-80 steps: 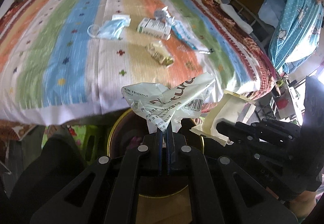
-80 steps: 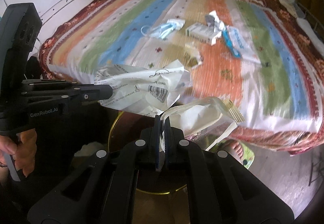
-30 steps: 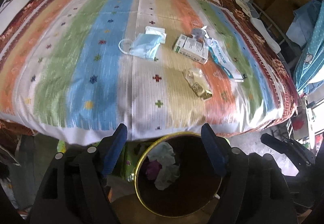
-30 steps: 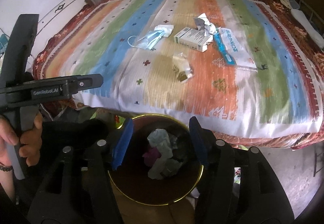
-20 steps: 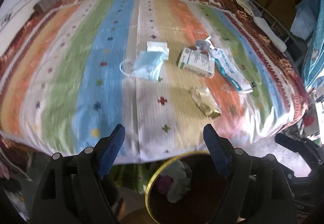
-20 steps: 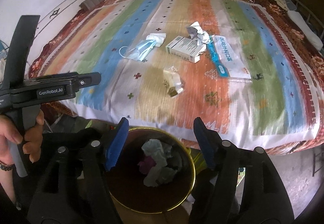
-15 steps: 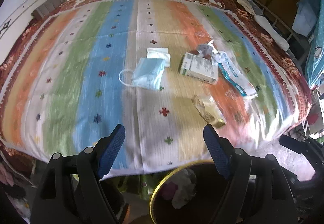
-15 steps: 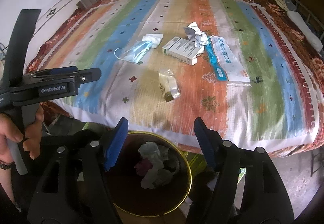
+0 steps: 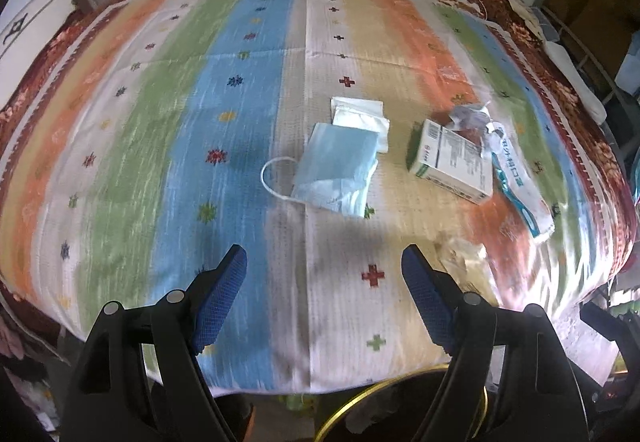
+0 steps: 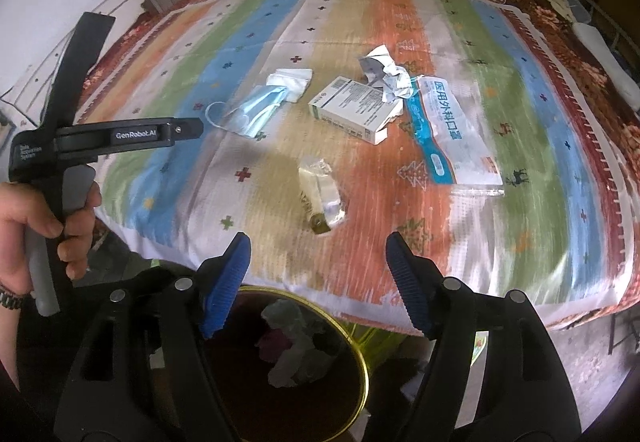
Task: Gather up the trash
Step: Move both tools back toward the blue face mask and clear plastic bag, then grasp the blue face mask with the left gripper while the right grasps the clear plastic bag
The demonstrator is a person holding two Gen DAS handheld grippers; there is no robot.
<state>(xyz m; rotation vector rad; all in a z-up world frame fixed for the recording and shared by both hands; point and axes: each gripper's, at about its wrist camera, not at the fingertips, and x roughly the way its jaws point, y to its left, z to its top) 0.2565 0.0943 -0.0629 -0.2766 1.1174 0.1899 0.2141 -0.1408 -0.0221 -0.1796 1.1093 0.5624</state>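
- Both grippers are spread wide and grip nothing: the left gripper (image 9: 324, 278) hangs over the near part of the striped bedspread (image 9: 224, 146), the right gripper (image 10: 318, 262) over the bed's near edge.
- Seen from the right wrist, the left gripper (image 10: 188, 130) reaches in from the left, held by the person's left hand (image 10: 44, 218); it hangs above the blue stripe, just left of the mask.
- Bare cloth lies between the left gripper's fingers (image 9: 220, 294) and the trash farther up the bed; the left half of the bedspread carries no litter.
- Below the near edge stands a dark trash bin (image 10: 362, 370) with a gold rim; crumpled pale and pinkish scraps (image 10: 292, 354) lie inside it. From the left wrist only an arc of the rim (image 9: 360, 402) shows.
- Nearest the right gripper lies a crinkled clear wrapper (image 10: 320, 194) with a brownish end, alone on the tan stripe.
- Farther off, a blue face mask (image 9: 336, 166) with a white ear loop lies flat, a white packet (image 9: 360, 118) touching its far side.
- Right of them sits a white and green carton (image 9: 452, 162), a crumpled paper (image 10: 384, 76) against its far right corner.
- A flat white and blue mask bag (image 10: 452, 134) lies just right of the carton.
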